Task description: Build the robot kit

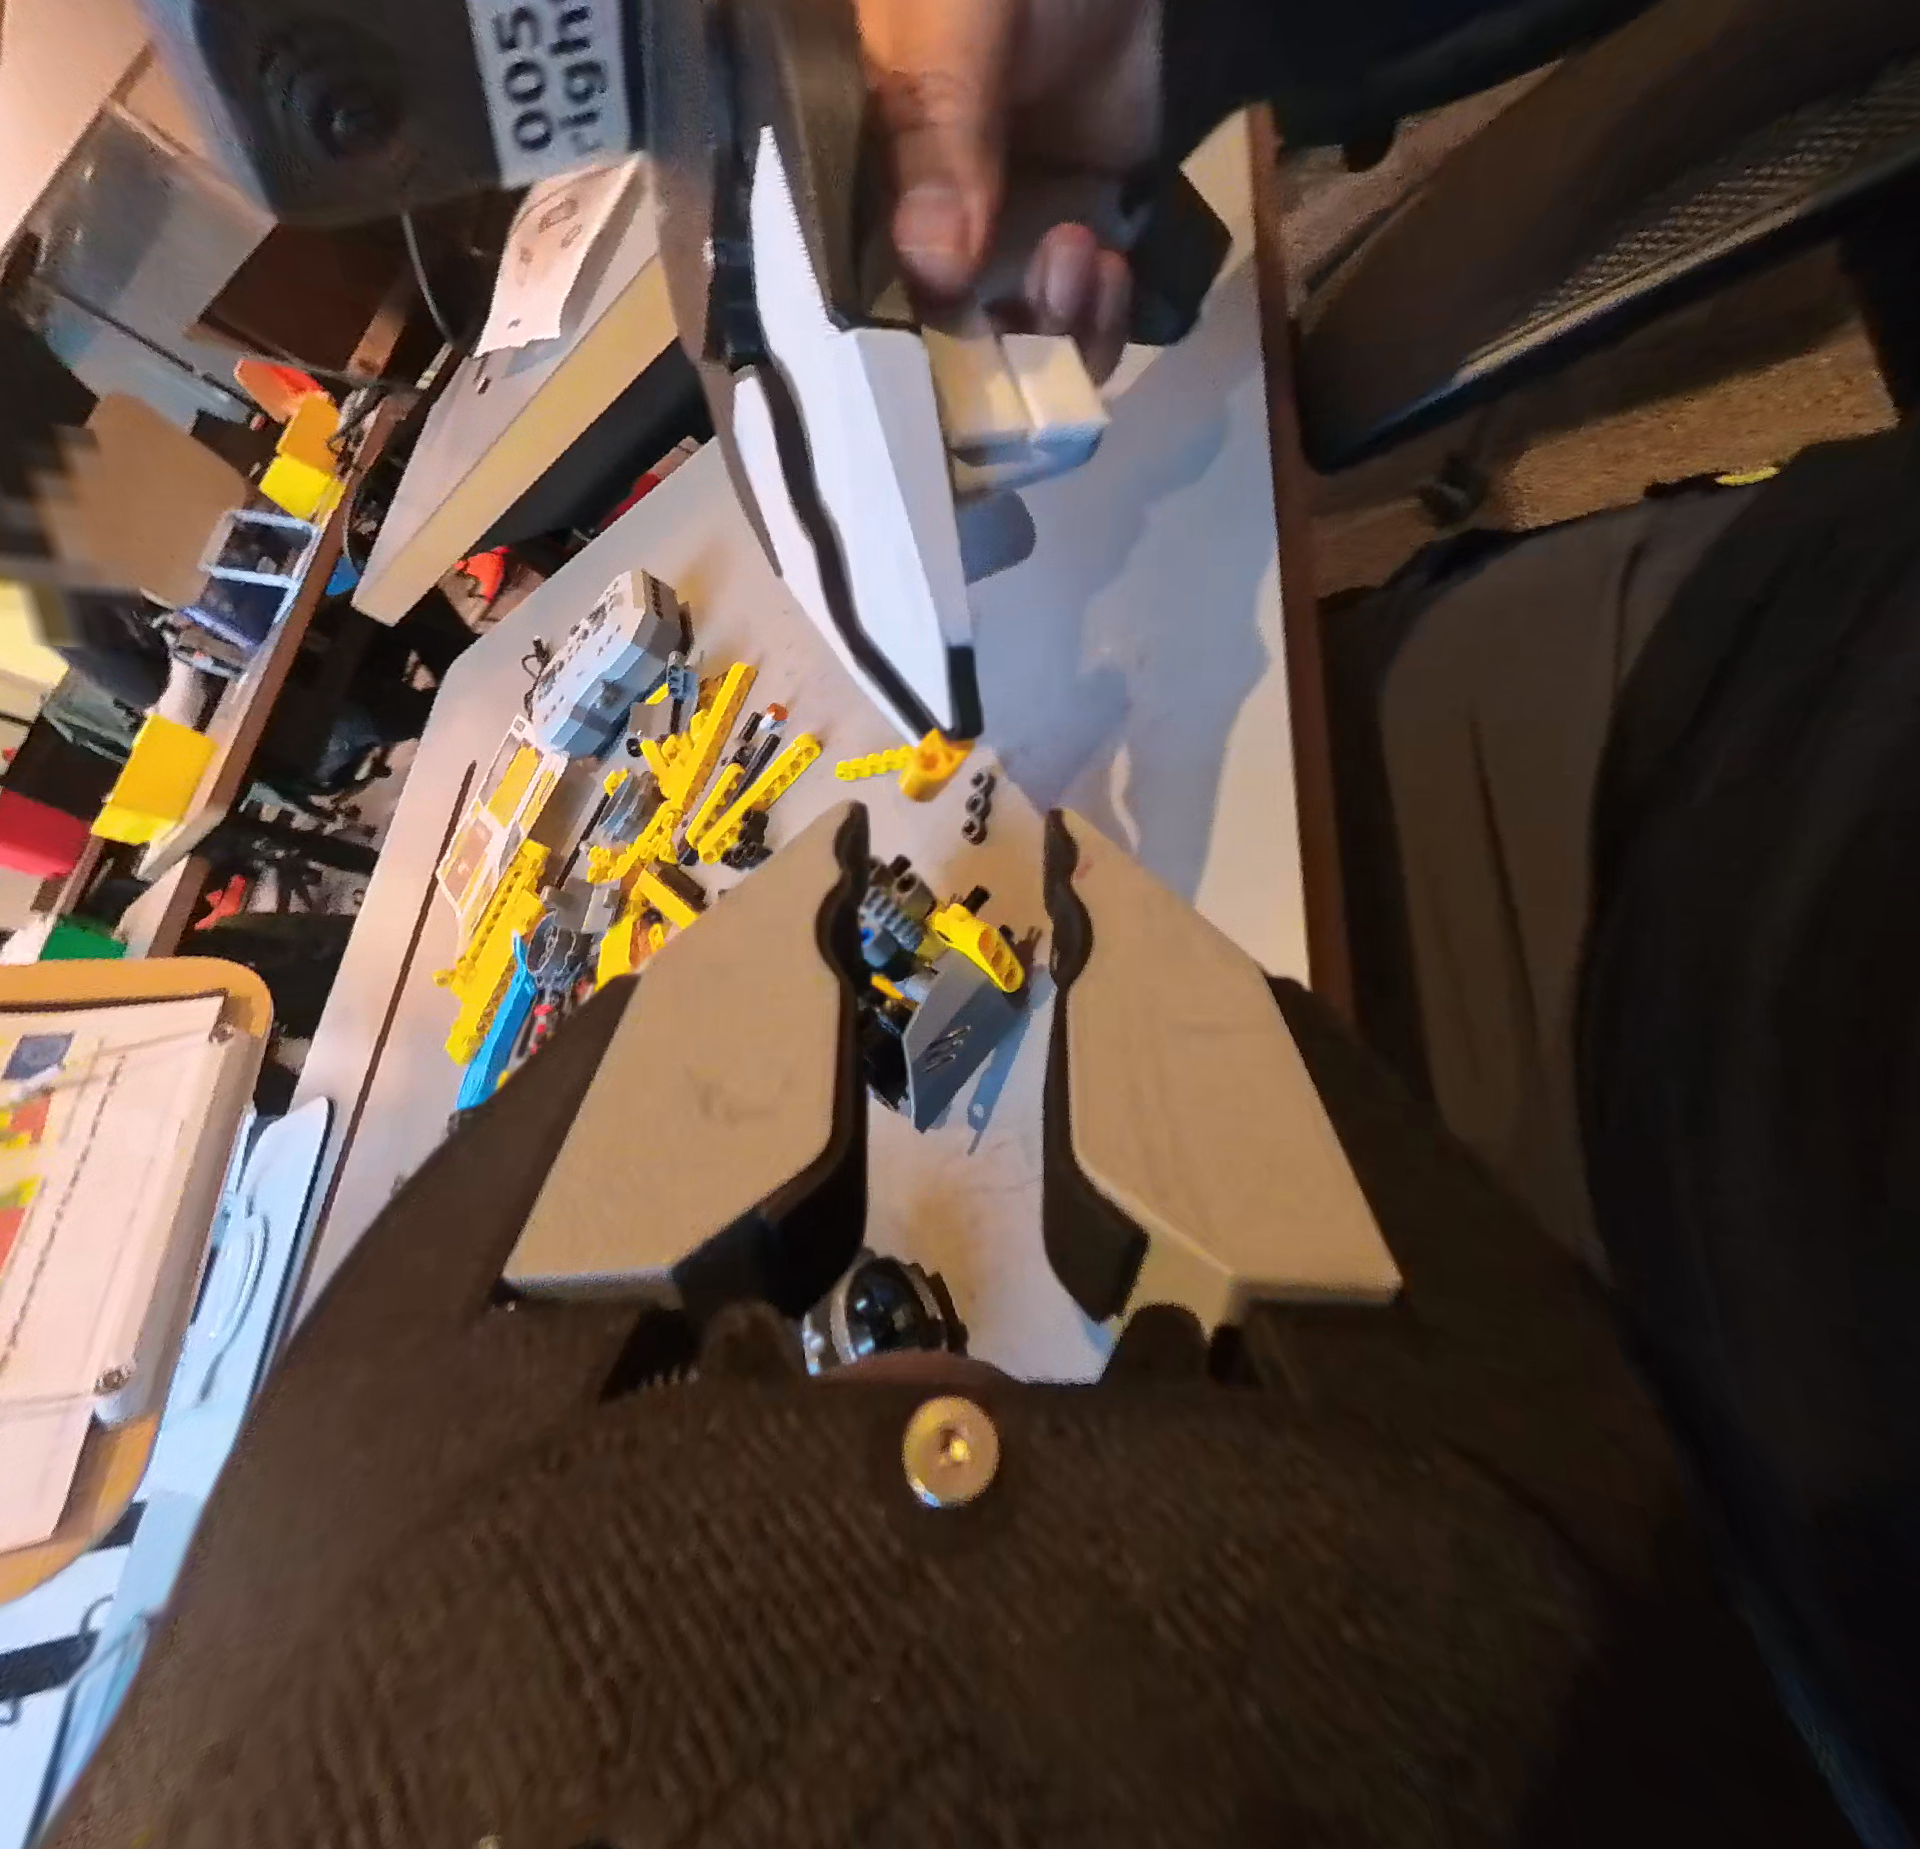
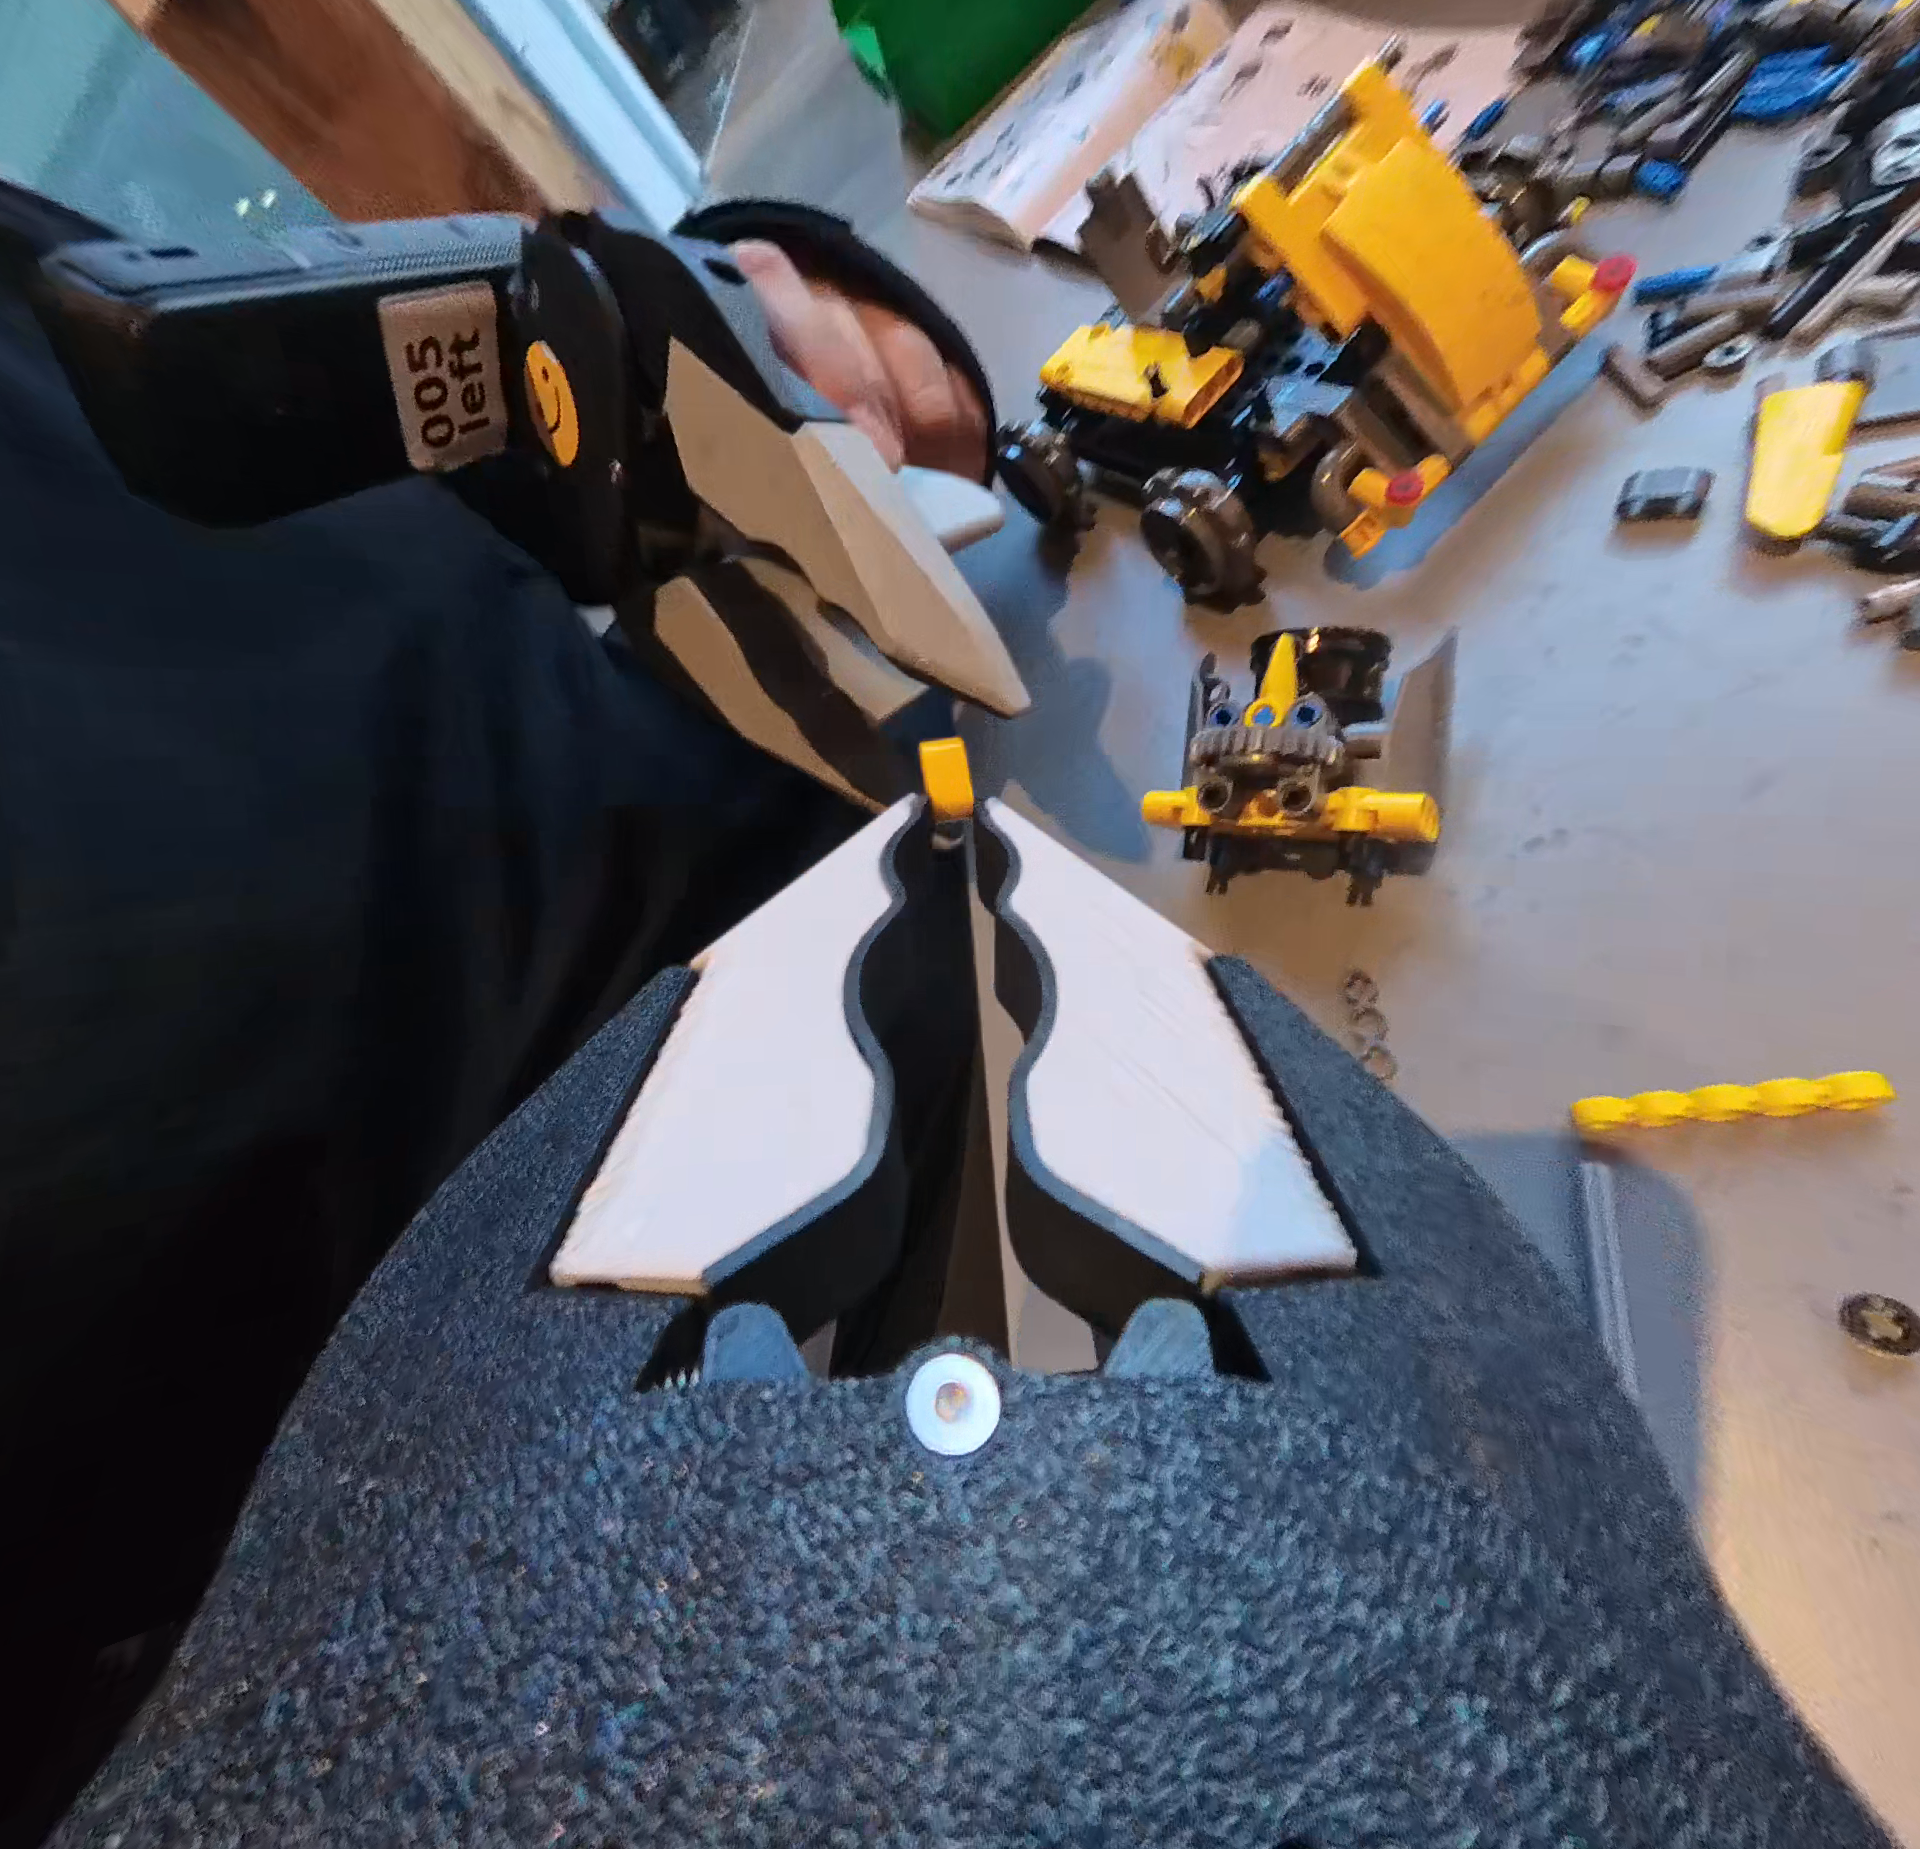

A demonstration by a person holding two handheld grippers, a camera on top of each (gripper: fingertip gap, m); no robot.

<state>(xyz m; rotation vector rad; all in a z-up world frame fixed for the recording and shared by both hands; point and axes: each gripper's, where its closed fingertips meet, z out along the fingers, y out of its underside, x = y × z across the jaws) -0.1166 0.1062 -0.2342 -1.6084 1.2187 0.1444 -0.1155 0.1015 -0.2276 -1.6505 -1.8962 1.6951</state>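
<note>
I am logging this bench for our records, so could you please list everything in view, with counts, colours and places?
Small brick piece: one, yellow, pinched at the right gripper's tips.
Small assembly: one, grey, black and yellow, on the table ahead of the left gripper.
Beam with holes: one, yellow, alone on the table.
Vehicle model: one, yellow and black, farther back.
Loose parts pile: many, mostly yellow, grey and blue.
Booklet: one, pale, open behind the vehicle.
Table: one, grey.
Left gripper: one, black and pale, open, above the small assembly.
Right gripper: one, black and white, shut.
Hands: two, gripping the handles.
</note>
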